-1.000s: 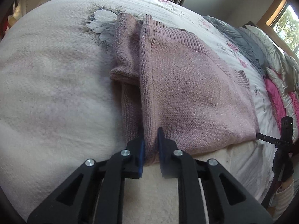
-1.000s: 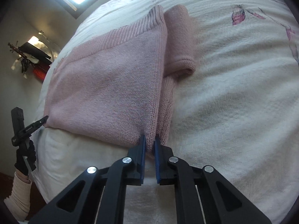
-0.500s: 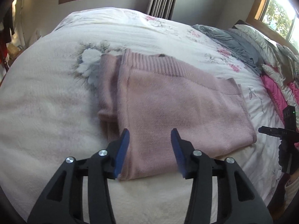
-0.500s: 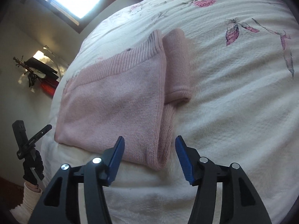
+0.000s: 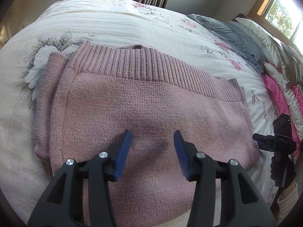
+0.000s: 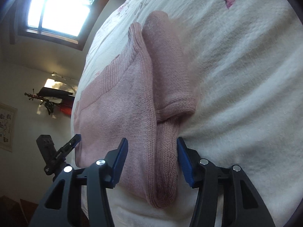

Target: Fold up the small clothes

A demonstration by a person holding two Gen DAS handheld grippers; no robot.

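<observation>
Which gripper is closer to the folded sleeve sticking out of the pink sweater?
Right. The right gripper straddles the sweater edge just below the sleeve. The left gripper hovers over the sweater's middle, with the sleeve off at the far edge.

The left hand-held gripper [image 5: 152, 141] is matte black plastic, with two angular arms pierced by triangular cut-outs, round silver screw heads along the linkages, and flat blue pads [image 5: 123, 155] lining the inner faces of its fingers. The right hand-held gripper [image 6: 151, 149] has the same build: black arms, silver screws, blue pads [image 6: 184, 162]. In the left wrist view the other gripper's black body shows small white lettering, held by a black glove [image 5: 282, 168] above a cream ribbed sleeve cuff [image 5: 287, 200].
</observation>
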